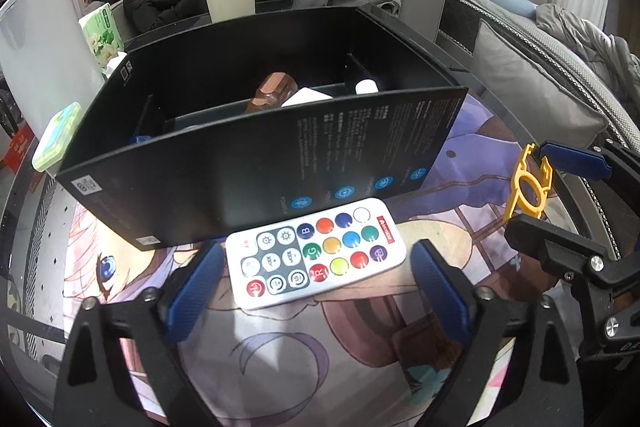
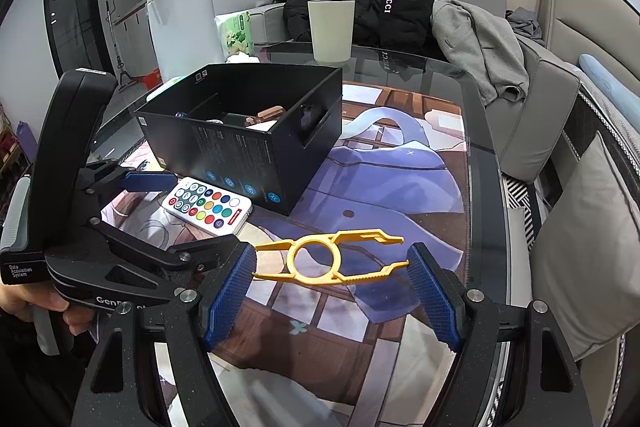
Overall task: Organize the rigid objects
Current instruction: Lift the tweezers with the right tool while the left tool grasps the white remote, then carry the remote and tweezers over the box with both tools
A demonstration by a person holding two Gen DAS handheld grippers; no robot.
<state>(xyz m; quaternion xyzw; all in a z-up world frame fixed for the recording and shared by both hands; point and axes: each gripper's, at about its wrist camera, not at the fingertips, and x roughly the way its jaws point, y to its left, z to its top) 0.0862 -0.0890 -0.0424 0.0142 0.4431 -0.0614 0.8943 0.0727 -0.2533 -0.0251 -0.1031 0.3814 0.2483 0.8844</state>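
A white remote point(image 1: 316, 253) with coloured buttons lies on the printed mat in front of the black box point(image 1: 248, 163). My left gripper point(image 1: 318, 281) is open, its blue fingers either side of the remote, not closed on it. A yellow plastic tool point(image 2: 330, 259) lies flat on the mat. My right gripper point(image 2: 332, 287) is open with its fingers either side of the tool. The tool point(image 1: 528, 187) and the right gripper's fingers point(image 1: 572, 159) also show in the left wrist view. The remote point(image 2: 208, 207) and box point(image 2: 244, 131) show in the right wrist view.
The box holds a brown bottle point(image 1: 274, 91) and white items. A cream cup point(image 2: 331, 29) stands behind it on the round glass table point(image 2: 480, 155). A tissue pack point(image 2: 236, 31), a white bin point(image 2: 182, 27) and a sofa with clothes point(image 2: 400, 11) are beyond.
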